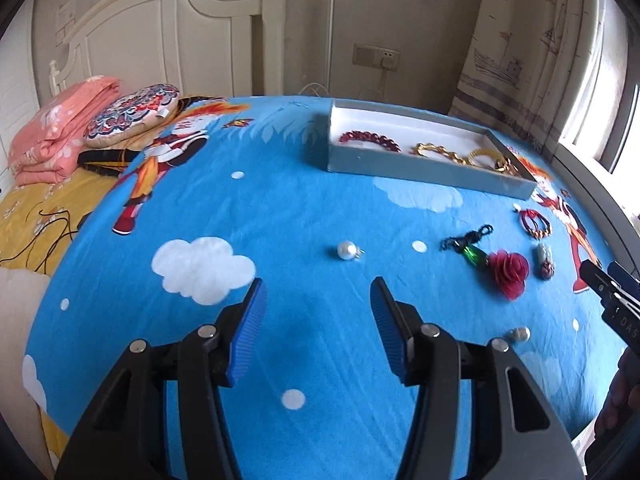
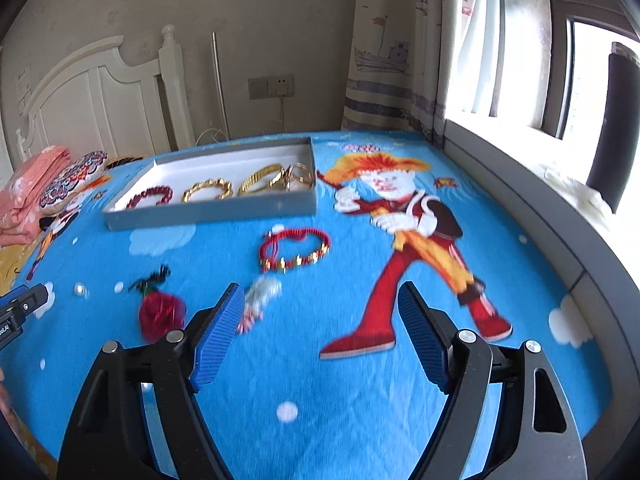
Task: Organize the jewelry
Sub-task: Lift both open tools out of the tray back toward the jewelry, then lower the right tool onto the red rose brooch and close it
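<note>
A shallow grey box [image 1: 420,168] [image 2: 208,213] on the blue bedspread holds a red bracelet [image 1: 370,141] [image 2: 150,196] and gold bracelets [image 1: 440,153] [image 2: 208,191]. Loose on the cover lie a pearl [image 1: 347,249], a second pearl [image 1: 519,334], a red rose piece [image 1: 509,273] [image 2: 162,312] with a green and black tassel [image 1: 470,246], a silver charm [image 1: 545,261] [image 2: 260,300] and a red bead bracelet [image 1: 535,222] [image 2: 294,250]. My left gripper [image 1: 318,302] hangs open above the cover, just short of the first pearl. My right gripper [image 2: 322,306] is open and empty, the silver charm beside its left finger.
A white headboard [image 1: 160,36], folded pink bedding [image 1: 52,136] and a patterned cushion [image 1: 132,114] lie at the far left. A window ledge [image 2: 540,184] and curtain [image 2: 392,52] bound the right side. Black cords [image 1: 44,236] lie on the yellow sheet.
</note>
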### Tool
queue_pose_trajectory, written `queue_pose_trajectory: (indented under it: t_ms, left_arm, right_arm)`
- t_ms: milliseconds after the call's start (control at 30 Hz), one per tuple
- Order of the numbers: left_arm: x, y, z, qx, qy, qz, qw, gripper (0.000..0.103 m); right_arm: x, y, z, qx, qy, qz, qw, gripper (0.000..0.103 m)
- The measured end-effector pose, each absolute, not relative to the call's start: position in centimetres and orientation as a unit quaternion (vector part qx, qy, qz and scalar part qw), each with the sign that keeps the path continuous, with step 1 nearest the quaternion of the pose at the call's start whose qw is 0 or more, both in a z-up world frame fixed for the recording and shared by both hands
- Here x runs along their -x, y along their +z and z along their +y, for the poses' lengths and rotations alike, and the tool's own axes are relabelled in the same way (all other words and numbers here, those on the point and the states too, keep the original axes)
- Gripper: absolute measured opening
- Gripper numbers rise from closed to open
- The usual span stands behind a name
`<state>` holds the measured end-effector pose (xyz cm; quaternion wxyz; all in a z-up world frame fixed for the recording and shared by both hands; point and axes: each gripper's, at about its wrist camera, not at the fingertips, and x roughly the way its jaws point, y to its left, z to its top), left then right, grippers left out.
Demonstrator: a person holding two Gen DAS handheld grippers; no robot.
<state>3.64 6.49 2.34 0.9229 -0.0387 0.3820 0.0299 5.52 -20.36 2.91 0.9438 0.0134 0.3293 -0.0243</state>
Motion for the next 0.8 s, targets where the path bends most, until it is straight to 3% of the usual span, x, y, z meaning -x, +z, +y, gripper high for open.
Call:
queue_pose_trajectory:
  t_ms: [800]
  left_arm:
    - [-4.7,1.4,3.6,0.031,-0.018,0.393,0.919,0.05]
  right_arm:
    - [-4.8,1.1,-17.8,0.019,0.01,0.352,0.936,0.079]
